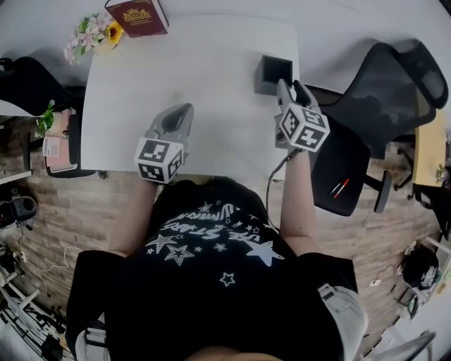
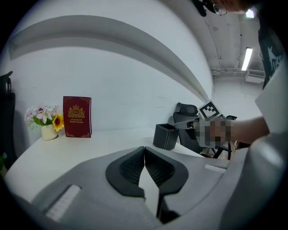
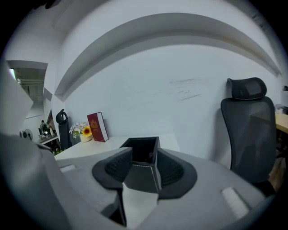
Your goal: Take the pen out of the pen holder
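1. Here's the pen holder (image 1: pixel 273 72), a black square box just right of centre in the upper part of the head view. It stands upright near the desk's right edge, long axis vertical, open mouth facing up.
2. Inside it is dark. There's a speck on the inner wall in the right gripper view, too small to call a pen.
3. The right tool (image 1: pixel 292 84) sits just below the holder in the head view and points at it. Its jaws are partly apart, and the holder fills the gap between them in its own view. I cannot tell whether the pads touch it.
4. The left tool (image 2: pixel 144 149) hovers over the desk lower left of the holder and well apart from it, with its pad tips together and nothing between them.
5. The desk (image 1: pixel 204 49) is white and mostly bare. A red book (image 1: pixel 137 15) stands at the top of the frame with flowers (image 1: pixel 91 32) just left of it.
6. On the right is a black mesh chair (image 1: pixel 384 77). Two slim pen-like sticks (image 1: pixel 338 188), one red and one dark, lie side by side on its seat, slanting up to the right.
7. There's brick-patterned floor (image 1: pixel 42 233) at lower left, and a plain white wall behind the desk.
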